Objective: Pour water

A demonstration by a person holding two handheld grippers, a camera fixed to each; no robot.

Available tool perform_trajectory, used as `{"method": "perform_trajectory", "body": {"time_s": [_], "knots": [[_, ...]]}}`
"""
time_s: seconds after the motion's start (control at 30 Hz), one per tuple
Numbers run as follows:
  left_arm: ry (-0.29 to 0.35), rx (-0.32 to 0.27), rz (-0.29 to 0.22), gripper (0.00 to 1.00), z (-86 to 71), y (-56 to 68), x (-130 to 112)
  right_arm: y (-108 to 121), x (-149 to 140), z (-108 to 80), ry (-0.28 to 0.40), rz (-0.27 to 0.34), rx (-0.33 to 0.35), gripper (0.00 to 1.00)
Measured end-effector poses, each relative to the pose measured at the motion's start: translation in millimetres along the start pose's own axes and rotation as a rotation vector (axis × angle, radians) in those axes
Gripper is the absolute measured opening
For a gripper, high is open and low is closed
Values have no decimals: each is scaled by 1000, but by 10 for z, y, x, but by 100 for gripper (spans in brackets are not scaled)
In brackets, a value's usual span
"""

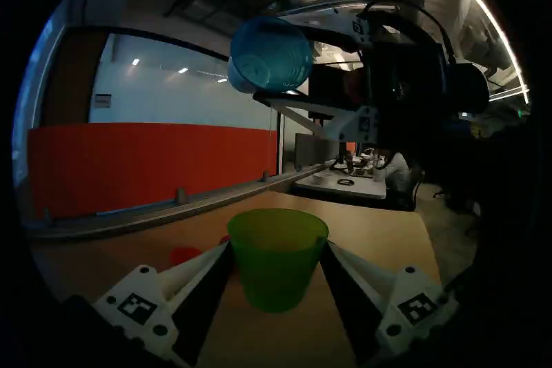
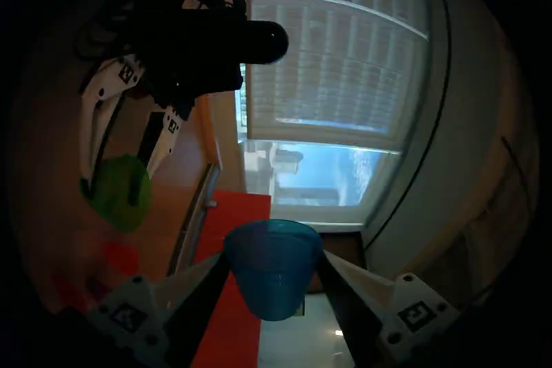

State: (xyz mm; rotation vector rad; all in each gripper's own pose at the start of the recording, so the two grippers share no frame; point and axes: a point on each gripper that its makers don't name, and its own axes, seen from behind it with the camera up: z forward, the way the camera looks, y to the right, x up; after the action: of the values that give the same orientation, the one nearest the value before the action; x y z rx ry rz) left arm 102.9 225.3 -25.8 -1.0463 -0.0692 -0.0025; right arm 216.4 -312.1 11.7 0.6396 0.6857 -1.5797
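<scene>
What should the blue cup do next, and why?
Probably bring the blue cup, tipped sideways in the right gripper, lower and over the mouth of the green cup. The left gripper holds the green cup upright, and the blue cup hangs high above it, so water could miss.

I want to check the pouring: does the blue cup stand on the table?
No, the blue cup is held up in the air, tipped on its side, higher than the green cup.

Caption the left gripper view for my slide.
Left gripper holds a green cup upright over the wooden table; the right gripper holds a blue cup tilted above it.
</scene>
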Motion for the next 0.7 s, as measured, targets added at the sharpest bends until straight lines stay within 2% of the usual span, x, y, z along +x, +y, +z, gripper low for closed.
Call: {"method": "perform_trajectory", "body": {"time_s": [0.27,0.4,0.57,0.7], "knots": [[2,4,0,85,1,-9,13,-6,19,0,6,14,-1,90],[4,5,0,85,-3,-11,22,6,21,-15,11,49,-5,90],[3,9,3,84,-9,-11,29,-19,36,-44,21,132,4,90],[4,7,5,84,-12,-1,45,-85,35,-55,33,250,26,90]]}}
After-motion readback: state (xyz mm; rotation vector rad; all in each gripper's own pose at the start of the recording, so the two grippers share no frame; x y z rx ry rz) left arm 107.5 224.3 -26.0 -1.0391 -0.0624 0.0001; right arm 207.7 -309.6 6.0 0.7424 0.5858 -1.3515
